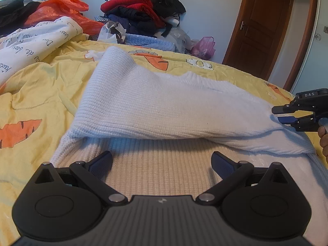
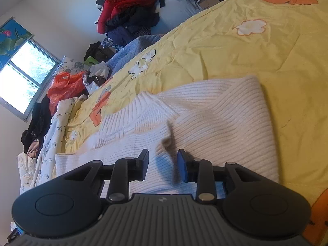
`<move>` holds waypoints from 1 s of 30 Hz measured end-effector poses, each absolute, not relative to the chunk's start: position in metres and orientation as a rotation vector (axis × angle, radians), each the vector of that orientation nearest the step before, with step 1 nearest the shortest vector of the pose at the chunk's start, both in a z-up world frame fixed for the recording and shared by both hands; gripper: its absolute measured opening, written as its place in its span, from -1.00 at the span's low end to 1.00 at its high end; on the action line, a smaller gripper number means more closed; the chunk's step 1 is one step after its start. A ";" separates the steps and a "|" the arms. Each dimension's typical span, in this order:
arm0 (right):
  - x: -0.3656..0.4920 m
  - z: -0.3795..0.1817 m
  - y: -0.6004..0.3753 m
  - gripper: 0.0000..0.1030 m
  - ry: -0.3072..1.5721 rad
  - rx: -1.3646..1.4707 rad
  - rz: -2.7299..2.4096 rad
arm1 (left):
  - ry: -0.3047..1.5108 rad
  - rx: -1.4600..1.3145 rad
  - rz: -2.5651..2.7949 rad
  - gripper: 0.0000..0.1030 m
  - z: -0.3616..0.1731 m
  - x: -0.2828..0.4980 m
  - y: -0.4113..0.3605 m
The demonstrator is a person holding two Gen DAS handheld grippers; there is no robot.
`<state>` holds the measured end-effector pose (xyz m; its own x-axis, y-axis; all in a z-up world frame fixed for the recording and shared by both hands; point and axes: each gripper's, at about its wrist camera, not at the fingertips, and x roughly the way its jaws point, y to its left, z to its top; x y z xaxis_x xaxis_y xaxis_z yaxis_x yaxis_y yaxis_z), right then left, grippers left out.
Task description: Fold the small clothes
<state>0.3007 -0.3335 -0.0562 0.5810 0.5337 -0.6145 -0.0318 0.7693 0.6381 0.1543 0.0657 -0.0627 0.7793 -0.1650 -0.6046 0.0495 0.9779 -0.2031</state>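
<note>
Over the sweater (image 1: 164,102), left tongs (image 1: 162,164) gape wide; right tongs (image 2: 163,164) part-open.

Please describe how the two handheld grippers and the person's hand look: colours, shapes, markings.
Both grippers, left gripper and right gripper, are matte black, with a ribbed body, two round housings, silver pivot pins, angular link arms and blue textured pads. A small white logo; "DAS" lettering on the right one. A bare hand shows, no sleeve.

Item count: one white ribbed knit sweater (image 1: 164,102); two black two-finger grippers, left (image 1: 162,164) and right (image 2: 163,164); one orange plastic bag (image 1: 61,10); one brown wooden door (image 1: 262,24); one window (image 2: 24,78).
</note>
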 end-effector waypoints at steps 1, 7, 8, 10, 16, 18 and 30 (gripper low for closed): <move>0.301 -0.058 -0.328 -0.21 0.902 0.615 0.360 | 0.668 -0.180 -0.117 1.00 -0.063 0.154 0.066; 0.299 -0.048 -0.302 -0.74 0.855 0.458 0.378 | 0.668 -0.180 -0.117 1.00 -0.063 0.154 0.066; 0.296 -0.043 -0.303 -0.74 0.828 0.451 0.381 | 0.668 -0.180 -0.117 1.00 -0.063 0.154 0.066; 0.294 -0.034 -0.311 -0.74 0.795 0.464 0.381 | 0.668 -0.179 -0.117 1.00 -0.063 0.154 0.066; 0.284 -0.055 -0.319 -0.61 0.809 0.325 0.290 | 0.674 -0.161 -0.112 1.00 -0.062 0.155 0.064; 0.278 -0.053 -0.319 -0.47 0.792 0.339 0.276 | 0.680 -0.124 -0.092 1.00 -0.059 0.155 0.058; 0.234 -0.054 -0.256 0.40 0.644 -0.043 0.172 | 0.681 0.048 -0.097 1.00 -0.054 0.202 0.004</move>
<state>0.2338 -0.2564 -0.0536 0.7860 0.1459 -0.6008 -0.1728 0.9849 0.0130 0.2021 0.0041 -0.0537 0.7728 -0.0737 -0.6303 0.1053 0.9944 0.0129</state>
